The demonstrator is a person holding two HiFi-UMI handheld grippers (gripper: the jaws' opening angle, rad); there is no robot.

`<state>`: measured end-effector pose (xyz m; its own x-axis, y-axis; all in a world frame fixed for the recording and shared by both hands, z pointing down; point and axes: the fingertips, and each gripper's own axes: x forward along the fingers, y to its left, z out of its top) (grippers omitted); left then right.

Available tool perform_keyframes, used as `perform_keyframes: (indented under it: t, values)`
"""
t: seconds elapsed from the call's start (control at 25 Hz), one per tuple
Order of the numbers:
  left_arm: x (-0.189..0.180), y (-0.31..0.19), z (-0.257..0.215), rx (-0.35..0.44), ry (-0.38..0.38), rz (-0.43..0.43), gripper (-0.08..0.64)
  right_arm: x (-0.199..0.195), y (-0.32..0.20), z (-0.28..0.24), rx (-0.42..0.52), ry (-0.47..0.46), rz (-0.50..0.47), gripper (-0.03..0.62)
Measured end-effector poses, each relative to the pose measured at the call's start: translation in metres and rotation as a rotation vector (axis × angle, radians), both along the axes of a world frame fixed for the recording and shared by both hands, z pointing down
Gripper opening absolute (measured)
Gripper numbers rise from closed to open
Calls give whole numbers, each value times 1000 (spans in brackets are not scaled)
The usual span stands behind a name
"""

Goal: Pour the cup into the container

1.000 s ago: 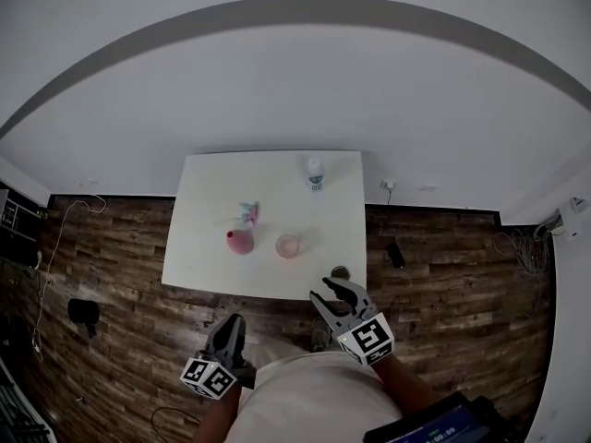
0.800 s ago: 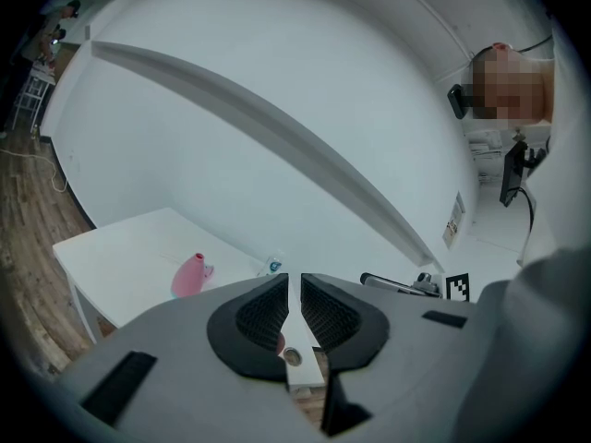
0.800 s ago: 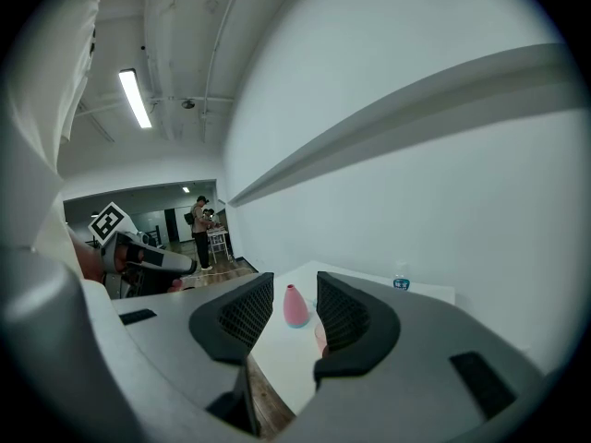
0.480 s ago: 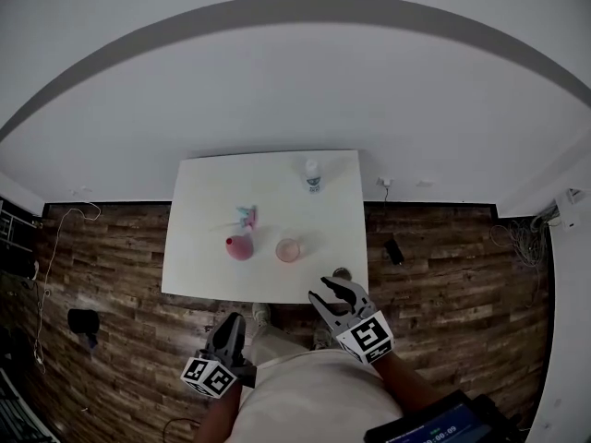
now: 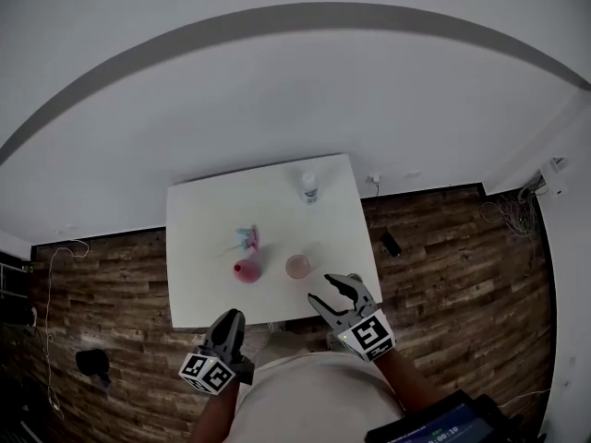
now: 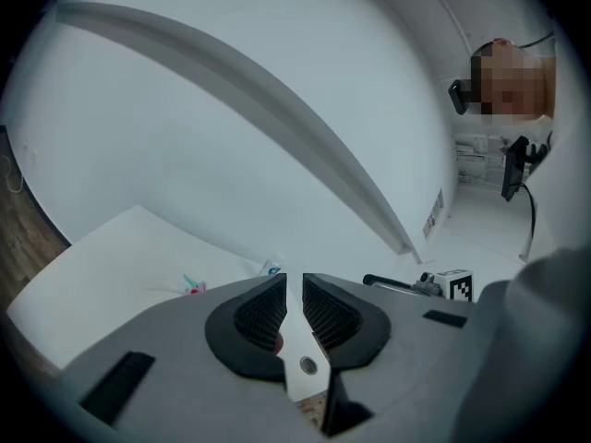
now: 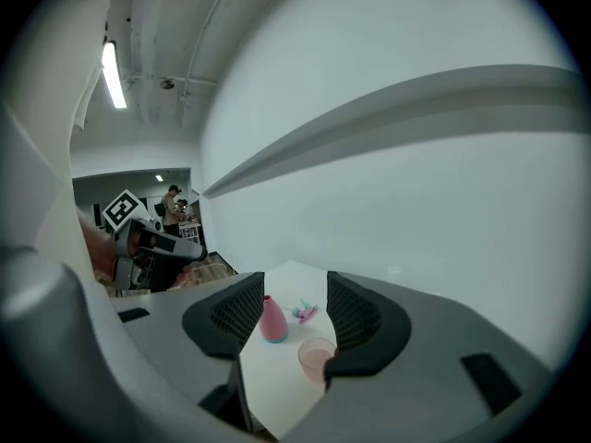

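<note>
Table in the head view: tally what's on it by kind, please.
Cup: 1
Pink vase-shaped container: 1
White bottle: 1
Small pink-and-teal item: 1
Total: 4

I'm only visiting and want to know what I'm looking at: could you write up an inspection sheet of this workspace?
Surface: white table, on a wood-pattern floor.
Job's things: pink see-through cup and pink vase-shaped container, side by side, apart.
Clutter: small bottle at the far edge; small pink-and-teal item.
Grippers: left gripper jaws almost together, empty; right gripper jaws have just been opening, nothing between them.
Cables: tangle on the floor by the wall.
Surroundings: white wall; small dark object on the floor.
</note>
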<state>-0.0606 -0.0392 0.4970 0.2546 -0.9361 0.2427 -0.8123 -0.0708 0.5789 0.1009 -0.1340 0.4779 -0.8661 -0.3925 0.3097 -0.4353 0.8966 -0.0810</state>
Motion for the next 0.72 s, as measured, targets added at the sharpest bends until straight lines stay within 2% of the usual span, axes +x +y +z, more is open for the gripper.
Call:
perform_keyframes:
  t: [0.32,0.72]
  values:
    - [-53,-31,11,-6,-9,137,46,-34,-10,25,-2,96,109,215]
    - [-78,-49,47,-38,-30,326,60,-56,-9,66,1,212,203,242]
